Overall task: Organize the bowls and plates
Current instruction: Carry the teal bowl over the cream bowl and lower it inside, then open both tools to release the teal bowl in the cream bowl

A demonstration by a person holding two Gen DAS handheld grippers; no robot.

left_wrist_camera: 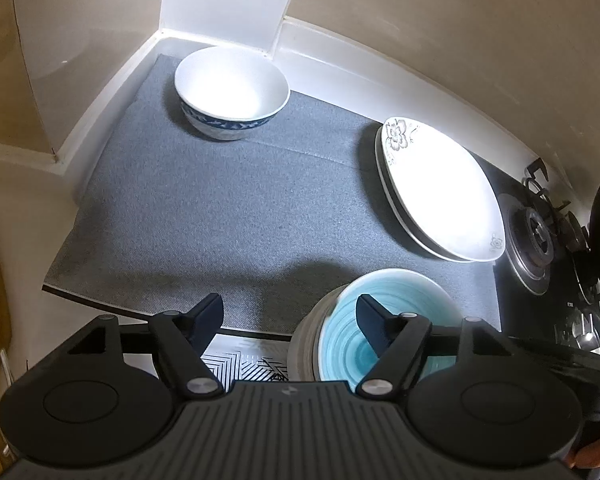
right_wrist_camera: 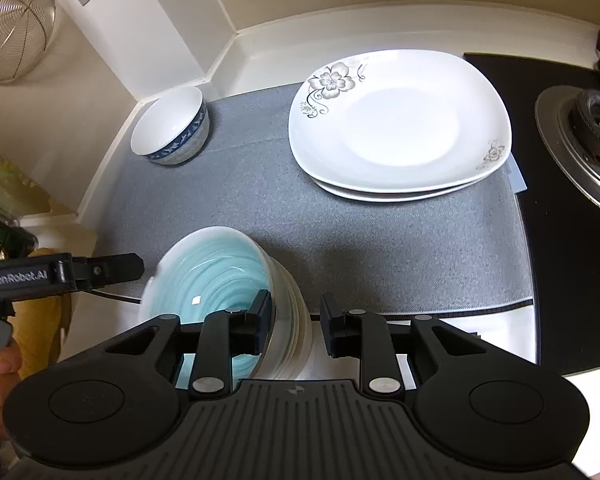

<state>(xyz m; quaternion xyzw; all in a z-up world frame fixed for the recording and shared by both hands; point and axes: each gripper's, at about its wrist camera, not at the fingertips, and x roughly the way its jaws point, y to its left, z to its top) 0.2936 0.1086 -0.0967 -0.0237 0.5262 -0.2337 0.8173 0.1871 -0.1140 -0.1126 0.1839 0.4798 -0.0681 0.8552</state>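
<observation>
Right hand-held gripper (right_wrist_camera: pixel 294 322) parted astride teal bowl (right_wrist_camera: pixel 216 276) rim; left hand-held gripper (left_wrist_camera: pixel 290 320) released; strainer (right_wrist_camera: pixel 14 24) only rightward.

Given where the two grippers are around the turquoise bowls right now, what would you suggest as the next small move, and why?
Probably lift the right gripper clear. Its jaws straddle the rim of the turquoise bowl stack without visibly pinching it, the left gripper is open and empty, and the stack rests on the grey mat near the stacked white plates.
</observation>
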